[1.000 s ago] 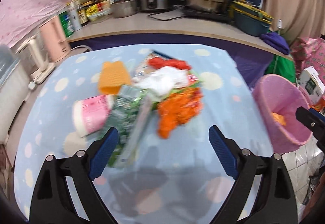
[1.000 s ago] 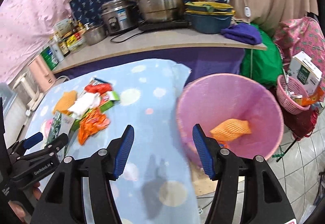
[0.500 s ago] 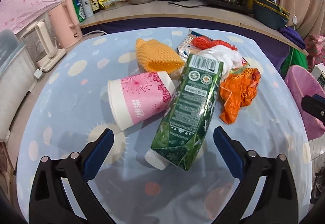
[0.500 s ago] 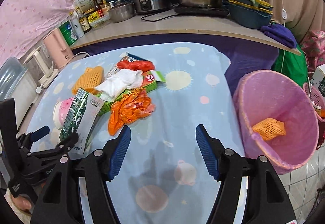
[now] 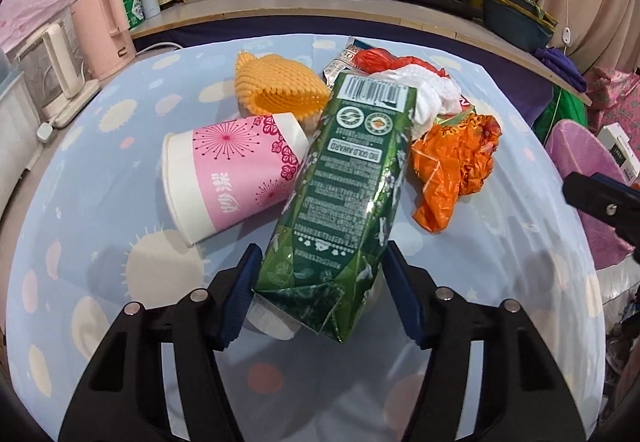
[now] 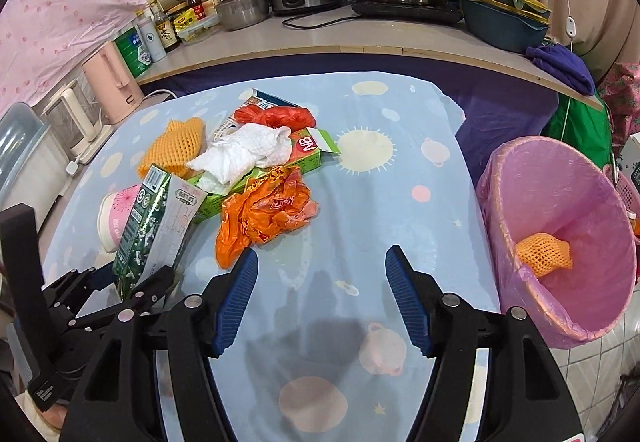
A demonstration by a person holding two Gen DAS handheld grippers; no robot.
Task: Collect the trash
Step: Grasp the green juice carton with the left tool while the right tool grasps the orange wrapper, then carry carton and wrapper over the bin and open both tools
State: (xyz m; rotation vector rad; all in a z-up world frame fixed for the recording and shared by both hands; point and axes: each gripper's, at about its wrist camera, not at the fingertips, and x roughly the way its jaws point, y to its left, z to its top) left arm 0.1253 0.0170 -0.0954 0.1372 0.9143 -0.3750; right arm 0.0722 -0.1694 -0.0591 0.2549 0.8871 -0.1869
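the left gripper (image 5: 320,294) is closing, clenched on the green carton (image 5: 348,193) at lower centre; the right gripper (image 6: 322,294), released, hovers over bare tablecloth (image 6: 400,201) left of the pink bin (image 6: 560,242).

Bright even indoor light, sharp focus, soft shadows below, heavy fisheye bending, dark corners

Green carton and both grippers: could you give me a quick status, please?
Left gripper closing, green carton between its fingers. Right gripper open, empty, near orange bag. Pink bin beside the table, nothing blocking.
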